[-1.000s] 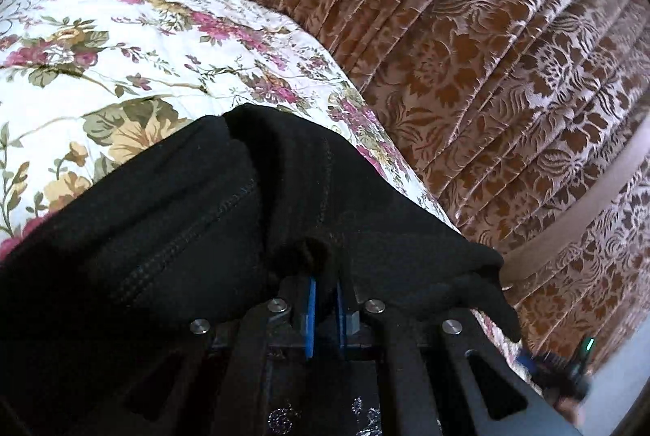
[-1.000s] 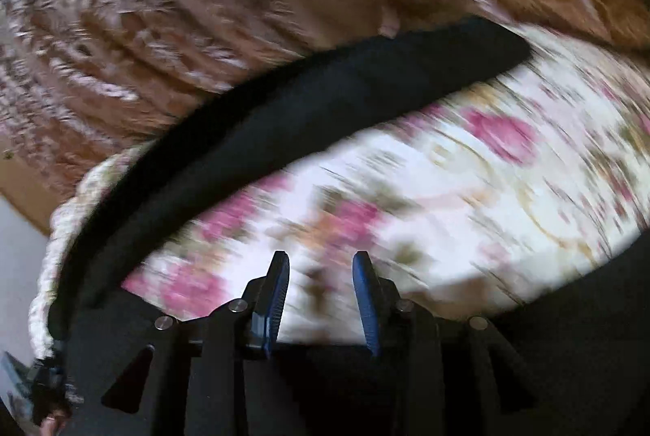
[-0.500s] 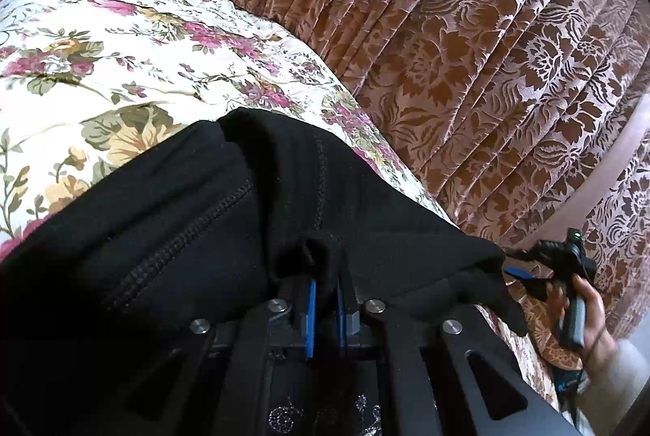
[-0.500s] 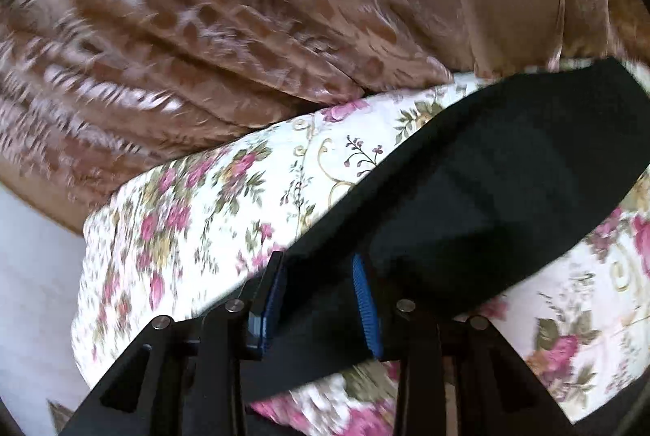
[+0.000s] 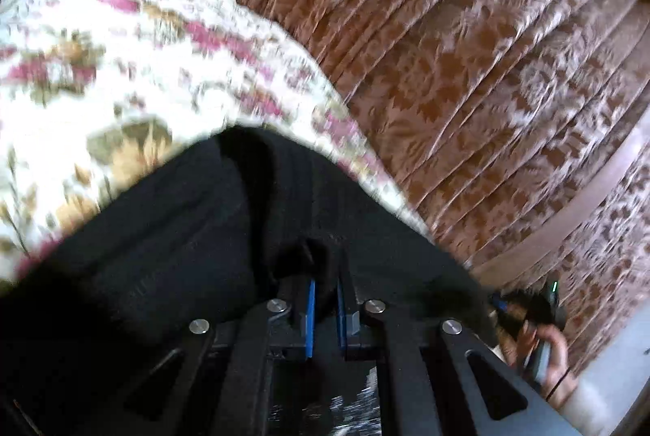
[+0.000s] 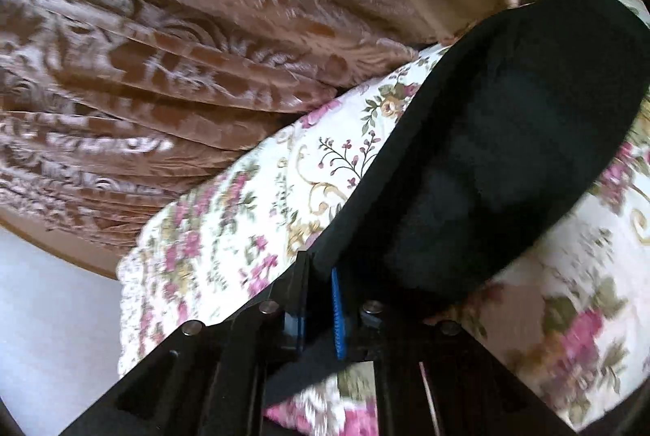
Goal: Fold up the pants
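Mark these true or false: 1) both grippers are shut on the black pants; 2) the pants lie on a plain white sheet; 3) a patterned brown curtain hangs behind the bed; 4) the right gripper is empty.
1) True. The left gripper and the right gripper each pinch the black pants; the right jaws have just closed on the cloth.
2) False. They lie on a floral bedspread with pink flowers.
3) True. The brown curtain has a leafy pattern.
4) False. Black cloth runs between its pads.
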A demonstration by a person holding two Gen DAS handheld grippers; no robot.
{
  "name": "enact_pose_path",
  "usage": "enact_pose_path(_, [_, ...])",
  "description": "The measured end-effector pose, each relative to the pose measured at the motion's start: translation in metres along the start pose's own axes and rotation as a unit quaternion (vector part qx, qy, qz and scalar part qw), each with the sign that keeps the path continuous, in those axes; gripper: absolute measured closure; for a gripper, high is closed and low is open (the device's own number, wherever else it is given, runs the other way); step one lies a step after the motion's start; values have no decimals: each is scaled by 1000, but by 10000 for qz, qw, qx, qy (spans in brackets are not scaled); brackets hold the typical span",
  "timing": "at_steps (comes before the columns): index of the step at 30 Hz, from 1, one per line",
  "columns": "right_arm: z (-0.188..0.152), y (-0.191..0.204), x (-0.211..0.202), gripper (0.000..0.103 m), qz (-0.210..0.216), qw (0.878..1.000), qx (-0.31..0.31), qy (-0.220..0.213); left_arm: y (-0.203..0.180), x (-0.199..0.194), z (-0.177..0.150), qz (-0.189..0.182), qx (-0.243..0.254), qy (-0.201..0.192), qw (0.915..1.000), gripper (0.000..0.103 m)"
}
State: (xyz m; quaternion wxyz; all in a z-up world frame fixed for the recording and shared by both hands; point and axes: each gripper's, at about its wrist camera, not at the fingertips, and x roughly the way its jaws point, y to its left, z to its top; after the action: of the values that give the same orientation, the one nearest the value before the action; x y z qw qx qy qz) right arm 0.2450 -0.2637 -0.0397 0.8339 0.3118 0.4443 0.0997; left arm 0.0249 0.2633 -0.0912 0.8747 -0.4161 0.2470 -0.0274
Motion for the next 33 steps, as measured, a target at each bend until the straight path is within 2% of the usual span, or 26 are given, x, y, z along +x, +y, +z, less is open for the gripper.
enact_pose_path(4, [-28, 5, -56, 94, 341, 9973, -547, -338, -11, -31, 24, -425, -5, -376, 9984, 95])
enact_pose_path(8, [-74, 12, -104, 94, 491, 9894, -1179, -689, -10, -54, 37, -570, -72, -608, 9965, 95])
enact_pose_path(13, [-146, -6, -141, 94, 651, 9856, -1314, -842, 17, -65, 32, -395, -496, -501, 9967, 95])
enact_pose_path(17, [-201, -35, -136, 94, 535, 9887, -1182, -754, 48, -64, 18, -280, -1067, -258, 9936, 95])
enact_pose_path(18, [-210, -45, -129, 94, 492, 9904, -1097, -679, 52, -63, 15, -273, -1159, -216, 9926, 87])
enact_pose_path(19, [-217, -55, -119, 94, 386, 9928, -973, -584, 54, -65, 12, -316, -1262, -236, 9912, 70])
enact_pose_path(20, [-221, -63, -112, 94, 374, 9946, -817, -519, 54, -67, 10, -421, -1296, -259, 9903, 58])
enact_pose_path(22, [-224, -80, -107, 97, 683, 9950, -391, -608, 48, -74, 9, -537, -1261, -246, 9903, 20])
enact_pose_path(24, [-222, -82, -108, 96, 743, 9947, -350, -614, 43, -79, 8, -575, -1250, -210, 9903, 14])
enact_pose_path(28, [-222, -82, -109, 88, 804, 9943, -388, -583, 42, -80, 1, -487, -1305, 3, 9903, 14])
enact_pose_path(30, [-221, -84, -110, 78, 932, 9937, -277, -566, 42, -79, -1, -498, -1416, 44, 9887, 14])
enact_pose_path(33, [-217, -83, -114, 75, 900, 9941, -173, -583, 43, -79, -3, -527, -1584, 38, 9860, 14])
